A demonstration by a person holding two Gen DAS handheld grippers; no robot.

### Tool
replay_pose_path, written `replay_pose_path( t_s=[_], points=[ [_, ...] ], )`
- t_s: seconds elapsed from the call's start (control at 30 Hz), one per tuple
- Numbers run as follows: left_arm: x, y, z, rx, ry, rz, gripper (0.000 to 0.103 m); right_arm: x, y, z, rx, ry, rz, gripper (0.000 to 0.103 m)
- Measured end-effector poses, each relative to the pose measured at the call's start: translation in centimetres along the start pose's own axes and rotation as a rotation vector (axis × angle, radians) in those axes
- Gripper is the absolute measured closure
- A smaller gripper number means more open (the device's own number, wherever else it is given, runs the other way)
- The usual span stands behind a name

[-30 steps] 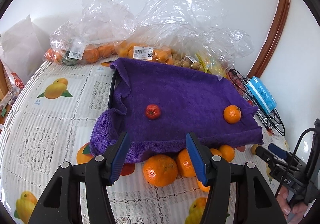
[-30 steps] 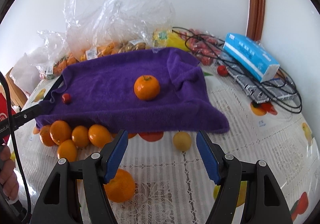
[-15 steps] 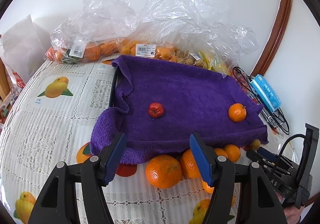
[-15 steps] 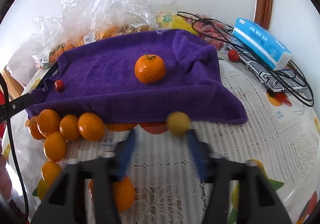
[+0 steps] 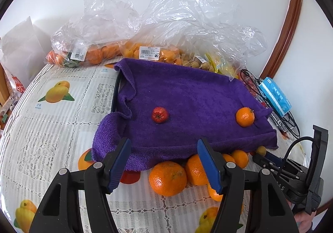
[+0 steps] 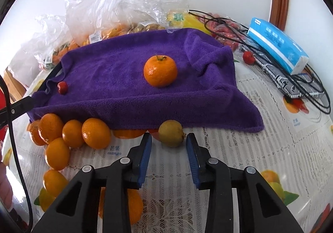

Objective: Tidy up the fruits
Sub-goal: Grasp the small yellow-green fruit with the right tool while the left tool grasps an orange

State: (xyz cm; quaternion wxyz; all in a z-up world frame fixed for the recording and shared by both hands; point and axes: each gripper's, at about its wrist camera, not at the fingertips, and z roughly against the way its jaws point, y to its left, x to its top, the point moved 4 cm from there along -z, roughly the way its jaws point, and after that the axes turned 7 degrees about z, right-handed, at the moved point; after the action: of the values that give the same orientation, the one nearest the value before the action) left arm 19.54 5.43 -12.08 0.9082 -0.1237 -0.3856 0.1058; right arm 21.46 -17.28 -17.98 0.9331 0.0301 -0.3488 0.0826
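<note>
A purple towel covers a raised tray. On it lie a small red fruit and a mandarin. Several oranges crowd along its front edge. My left gripper hovers open over that edge, holding nothing. A small yellow fruit rests on the tablecloth. My right gripper has its narrow jaws right at this fruit, one fingertip on each side, with gaps still showing.
Clear plastic bags of fruit are piled against the back wall. A blue tissue pack, black cables and a loose red fruit lie to the right. The lace tablecloth carries printed fruit pictures.
The right gripper moved down and forward to the yellow fruit and its jaws narrowed a lot. The left gripper's jaws widened slightly; it stayed where it was.
</note>
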Motion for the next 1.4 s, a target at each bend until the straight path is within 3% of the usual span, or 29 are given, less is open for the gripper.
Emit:
replay_pose_path(
  t_s=[0.1, 0.17, 0.87, 1.13, 1.4],
  points=[
    [0.0, 0.0, 0.0, -0.004, 0.0, 0.001, 0.039, 0.1, 0.0, -0.1, 0.001, -0.001, 0.0, 0.069],
    [0.0, 0.0, 0.1, -0.007, -0.003, 0.002, 0.039, 0.1, -0.2, -0.1, 0.005, -0.002, -0.01, 0.078],
    [0.1, 0.2, 0.4, -0.012, -0.018, 0.028, 0.039, -1.5, -0.3, 2.5, 0.034, -0.034, -0.029, 0.078],
    [-1.0, 0.4, 1.1, -0.077, 0.022, 0.027, 0.039, -1.9, -0.1, 3.8, 0.008, -0.073, 0.023, 0.078],
    [-3.7, 2.2, 1.5, -0.005, 0.055, 0.059, 0.041, -2.7, -0.7, 4.2, 0.036, -0.08, 0.022, 0.078]
  ],
)
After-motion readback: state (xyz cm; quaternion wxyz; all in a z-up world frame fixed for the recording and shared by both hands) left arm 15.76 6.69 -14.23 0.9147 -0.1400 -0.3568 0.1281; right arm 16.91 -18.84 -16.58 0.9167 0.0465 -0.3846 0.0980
